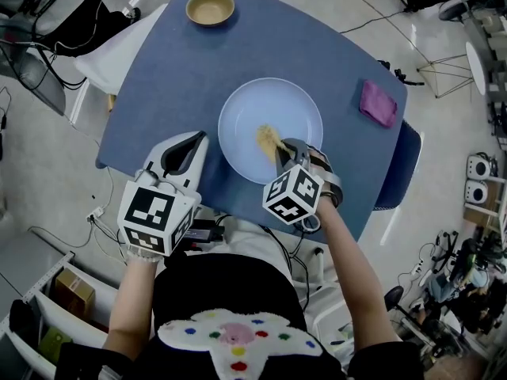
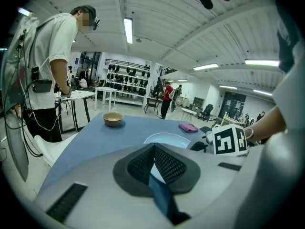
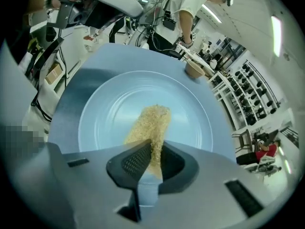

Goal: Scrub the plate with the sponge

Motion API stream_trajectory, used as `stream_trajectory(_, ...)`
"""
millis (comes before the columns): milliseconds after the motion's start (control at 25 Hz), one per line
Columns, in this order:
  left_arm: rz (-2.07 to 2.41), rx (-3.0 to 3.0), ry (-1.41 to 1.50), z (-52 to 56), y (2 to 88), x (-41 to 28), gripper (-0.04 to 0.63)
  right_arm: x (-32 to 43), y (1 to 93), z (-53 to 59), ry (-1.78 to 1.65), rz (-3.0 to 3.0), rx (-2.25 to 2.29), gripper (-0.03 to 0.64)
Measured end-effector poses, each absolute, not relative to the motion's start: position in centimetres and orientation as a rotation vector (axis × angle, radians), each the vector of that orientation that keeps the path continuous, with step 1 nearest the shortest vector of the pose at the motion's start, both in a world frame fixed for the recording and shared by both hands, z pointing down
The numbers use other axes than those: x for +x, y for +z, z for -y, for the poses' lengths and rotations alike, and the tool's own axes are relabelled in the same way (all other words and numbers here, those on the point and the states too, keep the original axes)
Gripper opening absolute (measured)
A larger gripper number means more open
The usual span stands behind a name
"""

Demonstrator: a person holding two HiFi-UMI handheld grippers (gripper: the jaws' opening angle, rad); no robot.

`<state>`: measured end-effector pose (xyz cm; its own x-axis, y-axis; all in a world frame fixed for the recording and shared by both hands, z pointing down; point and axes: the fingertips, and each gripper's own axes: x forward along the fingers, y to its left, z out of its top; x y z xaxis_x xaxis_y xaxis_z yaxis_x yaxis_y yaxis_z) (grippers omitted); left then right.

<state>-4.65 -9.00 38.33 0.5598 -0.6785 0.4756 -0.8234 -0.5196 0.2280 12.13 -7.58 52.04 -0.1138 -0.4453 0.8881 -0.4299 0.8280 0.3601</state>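
Note:
A pale blue plate (image 1: pixel 252 105) lies in the middle of the blue table (image 1: pixel 174 77). My right gripper (image 1: pixel 282 150) reaches over the plate's near edge, shut on a yellow sponge (image 1: pixel 268 138) whose far end rests on the plate. In the right gripper view the sponge (image 3: pixel 150 123) sticks out from between the jaws (image 3: pixel 155 149) onto the plate (image 3: pixel 105 109). My left gripper (image 1: pixel 196 138) hovers left of the plate, near the table's front edge. Its jaws meet with nothing between them (image 2: pixel 153 148), and the plate (image 2: pixel 167 139) shows just beyond them.
A wooden bowl (image 1: pixel 210 8) stands at the table's far side. A purple cloth (image 1: pixel 378 103) lies near the right edge. A white seat (image 1: pixel 119 50) stands off the table's left side. A person (image 2: pixel 47 56) stands beyond the table's far left.

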Motion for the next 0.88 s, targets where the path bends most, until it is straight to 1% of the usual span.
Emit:
stream_trajectory(600, 1.219, 2.358, 0.468, 10.0, 38.2, -4.4, 0.009, 16.8, 51.7, 13.6, 0.044, 1.632, 0.836, 0.044)
stream_trajectory(880, 1.23, 2.352, 0.468, 10.3, 38.2, -4.8, 0.009, 17.3, 51.7, 15.3, -0.027, 1.559, 0.846, 0.044)
